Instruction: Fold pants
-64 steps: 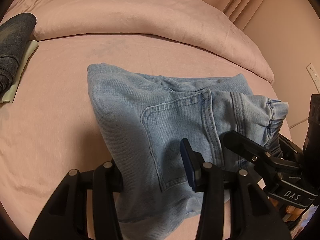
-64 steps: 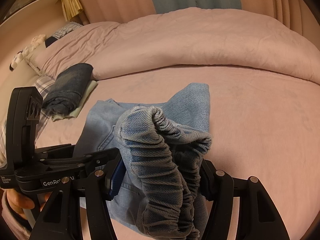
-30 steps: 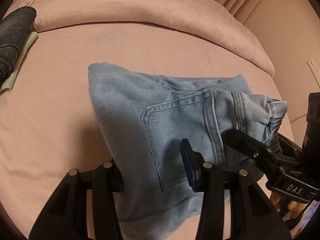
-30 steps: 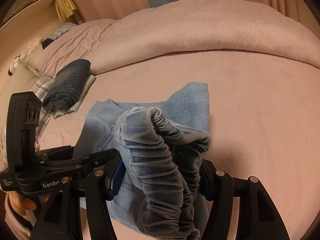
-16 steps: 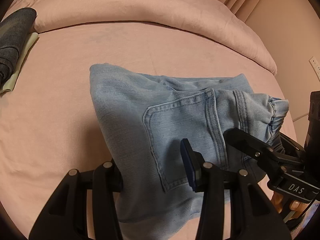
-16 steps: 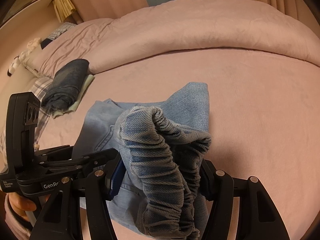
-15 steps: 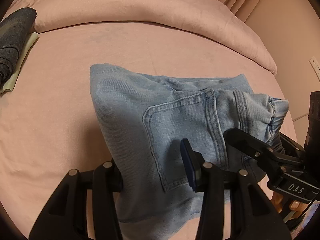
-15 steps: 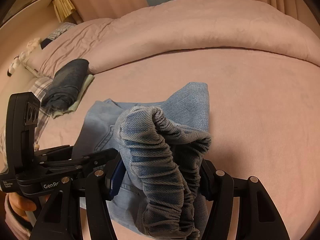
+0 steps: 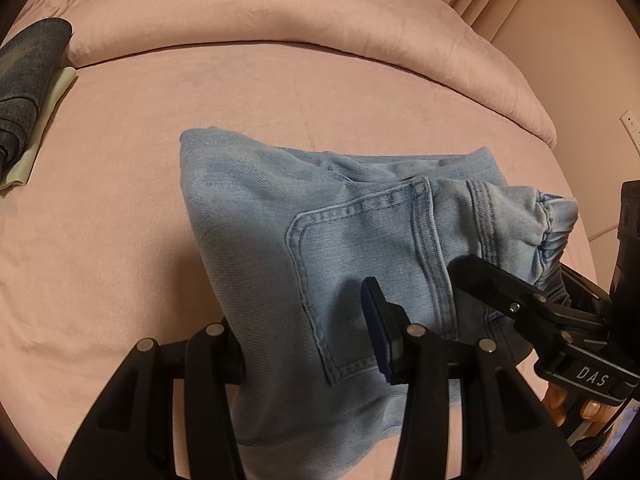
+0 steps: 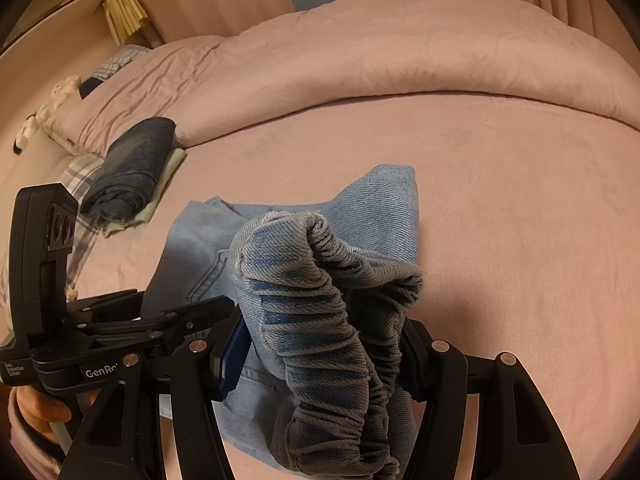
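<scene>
Light blue denim pants (image 9: 320,216) lie folded into a bundle on the pink bed, back pocket facing up. My left gripper (image 9: 308,344) is shut on the near edge of the bundle. My right gripper (image 10: 324,344) is shut on the bunched elastic waistband (image 10: 320,304), which is lifted off the sheet. In the left wrist view the right gripper (image 9: 516,300) is at the right of the pants. In the right wrist view the left gripper (image 10: 188,320) is close at the left.
A rolled pink duvet (image 9: 280,12) runs across the far side of the bed. Dark folded jeans on a pale green cloth (image 10: 132,168) lie at the far left, also in the left wrist view (image 9: 28,76). A plaid pillow (image 10: 80,184) and a wall socket (image 9: 630,124) are at the edges.
Both grippers keep their hold on the pants. The views shift only slightly; the bundle stays in place on the bed.
</scene>
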`<state>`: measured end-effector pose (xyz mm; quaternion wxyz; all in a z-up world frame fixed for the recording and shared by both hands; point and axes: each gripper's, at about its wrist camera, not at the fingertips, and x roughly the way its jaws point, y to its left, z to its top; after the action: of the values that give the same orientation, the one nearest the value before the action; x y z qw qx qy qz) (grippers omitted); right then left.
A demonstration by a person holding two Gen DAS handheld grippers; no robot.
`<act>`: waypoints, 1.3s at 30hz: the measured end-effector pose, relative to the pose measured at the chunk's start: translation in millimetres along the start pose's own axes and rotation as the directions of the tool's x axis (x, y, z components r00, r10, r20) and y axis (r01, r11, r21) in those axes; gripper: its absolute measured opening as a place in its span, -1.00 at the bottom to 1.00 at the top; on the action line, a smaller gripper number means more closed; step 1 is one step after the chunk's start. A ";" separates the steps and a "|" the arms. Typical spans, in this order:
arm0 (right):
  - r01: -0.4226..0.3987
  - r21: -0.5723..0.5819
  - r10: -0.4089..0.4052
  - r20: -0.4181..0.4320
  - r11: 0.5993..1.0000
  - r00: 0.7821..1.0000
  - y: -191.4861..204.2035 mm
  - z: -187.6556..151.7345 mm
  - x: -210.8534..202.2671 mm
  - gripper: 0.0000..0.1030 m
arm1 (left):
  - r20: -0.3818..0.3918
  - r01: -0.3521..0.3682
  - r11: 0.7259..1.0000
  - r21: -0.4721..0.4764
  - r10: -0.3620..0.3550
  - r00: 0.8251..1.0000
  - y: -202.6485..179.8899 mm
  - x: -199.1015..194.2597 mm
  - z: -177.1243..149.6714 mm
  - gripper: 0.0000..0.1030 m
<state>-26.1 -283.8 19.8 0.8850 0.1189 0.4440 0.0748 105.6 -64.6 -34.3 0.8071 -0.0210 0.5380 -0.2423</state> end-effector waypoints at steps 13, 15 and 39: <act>0.002 0.015 -0.001 -0.006 1.000 1.000 -2.5 -1.5 1.3 0.23 | -0.009 -0.028 1.000 0.009 0.028 1.000 -2.4 2.6 0.4 -0.08; 0.002 0.017 -0.002 -0.008 1.000 1.000 -3.2 -1.9 1.3 0.23 | -0.011 -0.032 0.999 0.009 0.033 0.999 -1.9 3.3 1.1 -0.08; 0.048 0.089 -0.044 -0.046 0.995 0.998 -24.6 -8.0 8.8 0.33 | -0.015 -0.192 0.981 0.016 0.192 0.981 5.6 8.1 0.9 0.44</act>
<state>-26.7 -304.1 1.5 0.8701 0.1467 0.4691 0.0368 110.9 -63.3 -42.6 0.8225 0.0388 0.5422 -0.1674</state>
